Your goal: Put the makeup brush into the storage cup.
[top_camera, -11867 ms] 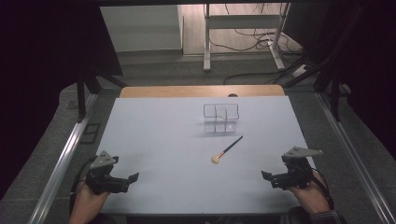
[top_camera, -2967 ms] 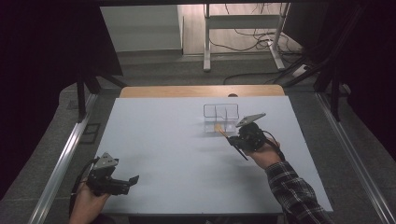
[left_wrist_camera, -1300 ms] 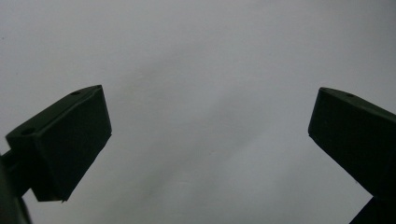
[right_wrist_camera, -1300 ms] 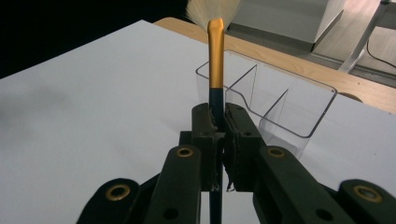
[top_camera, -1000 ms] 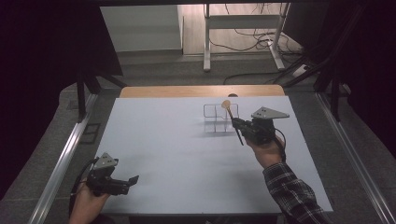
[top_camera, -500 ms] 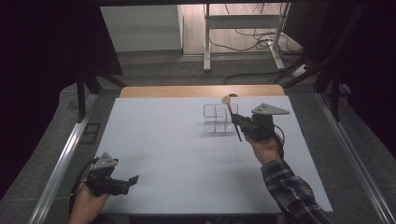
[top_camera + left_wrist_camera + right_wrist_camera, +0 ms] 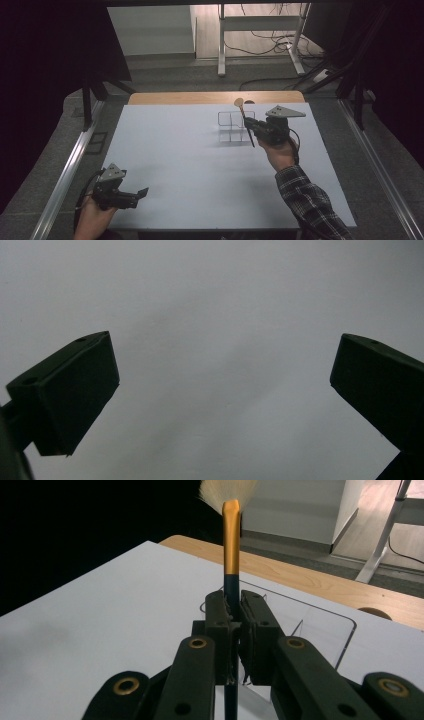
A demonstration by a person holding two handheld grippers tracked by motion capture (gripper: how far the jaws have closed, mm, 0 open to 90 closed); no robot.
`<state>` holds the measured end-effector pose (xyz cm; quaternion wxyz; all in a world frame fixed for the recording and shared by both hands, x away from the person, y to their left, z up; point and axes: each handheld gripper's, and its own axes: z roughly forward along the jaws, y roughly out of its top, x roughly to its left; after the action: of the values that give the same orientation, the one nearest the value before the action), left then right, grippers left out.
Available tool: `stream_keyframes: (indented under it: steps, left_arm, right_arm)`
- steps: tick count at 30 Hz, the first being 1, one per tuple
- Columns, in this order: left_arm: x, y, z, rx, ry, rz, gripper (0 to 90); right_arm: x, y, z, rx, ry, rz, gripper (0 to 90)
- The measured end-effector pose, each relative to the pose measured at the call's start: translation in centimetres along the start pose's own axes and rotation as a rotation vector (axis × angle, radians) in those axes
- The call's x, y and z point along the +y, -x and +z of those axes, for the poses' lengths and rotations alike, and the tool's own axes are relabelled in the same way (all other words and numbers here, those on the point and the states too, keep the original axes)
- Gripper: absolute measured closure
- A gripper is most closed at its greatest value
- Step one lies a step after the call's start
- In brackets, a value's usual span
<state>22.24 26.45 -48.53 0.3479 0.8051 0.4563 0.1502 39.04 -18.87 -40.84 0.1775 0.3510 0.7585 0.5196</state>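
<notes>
A makeup brush [image 7: 244, 119] with a dark handle, gold ferrule [image 7: 230, 540] and pale bristles stands nearly upright, bristles up. My right gripper [image 7: 251, 127] is shut on its handle and holds it in the air beside a clear acrylic organizer [image 7: 233, 127] with several compartments. In the right gripper view the organizer [image 7: 320, 620] lies just beyond the jaws, and the brush's lower end hangs at its near right side. My left gripper [image 7: 142, 192] rests at the table's near left corner, jaws wide apart over bare grey surface, nothing between its fingertips [image 7: 75, 390].
The grey table mat [image 7: 190, 160] spreads between the two hands. A wooden table edge [image 7: 200, 97] runs behind the organizer, with a round hole near it. Metal rails [image 7: 65, 165] flank the table. A desk frame and cables stand on the floor beyond.
The right gripper has tipped the brush from leaning to more upright, bristles higher, and shifted slightly left toward the organizer. The left gripper has stayed put.
</notes>
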Motion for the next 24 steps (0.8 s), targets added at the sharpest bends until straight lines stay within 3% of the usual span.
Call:
stream_keyframes:
  steps: [24]
  left_arm:
    - [0.0,-0.2,-0.2,-0.024,0.037,-0.019,0.0]
  right_arm:
    - [1.7,0.3,2.5,0.029,0.008,0.03,83.7]
